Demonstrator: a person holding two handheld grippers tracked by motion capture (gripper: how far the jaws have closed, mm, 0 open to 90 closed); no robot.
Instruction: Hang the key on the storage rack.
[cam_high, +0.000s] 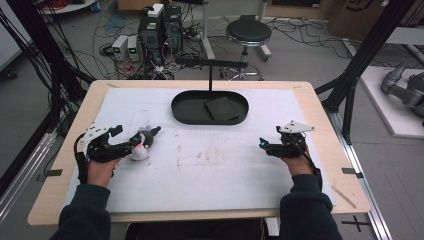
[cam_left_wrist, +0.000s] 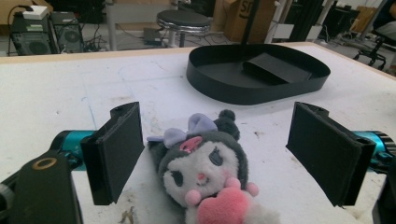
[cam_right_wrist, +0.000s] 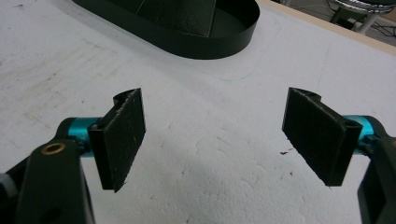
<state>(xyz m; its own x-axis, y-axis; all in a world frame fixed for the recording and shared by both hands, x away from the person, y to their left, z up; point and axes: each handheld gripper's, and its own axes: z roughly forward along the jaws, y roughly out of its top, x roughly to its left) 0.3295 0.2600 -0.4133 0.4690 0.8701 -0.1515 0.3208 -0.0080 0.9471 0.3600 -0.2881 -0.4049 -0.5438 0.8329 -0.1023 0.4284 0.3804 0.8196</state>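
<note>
A small plush toy with a white face, dark hood, lilac bow and pink heart lies on the white mat at the left. My left gripper is around it. In the left gripper view the toy lies between the two black pads, which stand apart from it on both sides, so the left gripper is open. My right gripper rests low over the mat at the right. In the right gripper view this gripper is open wide, with bare mat between its jaws.
A black oval tray sits at the back middle of the mat and holds a flat dark pad. A thin post with a crossbar rises behind the tray. Beyond the table stand a stool and computer boxes among cables.
</note>
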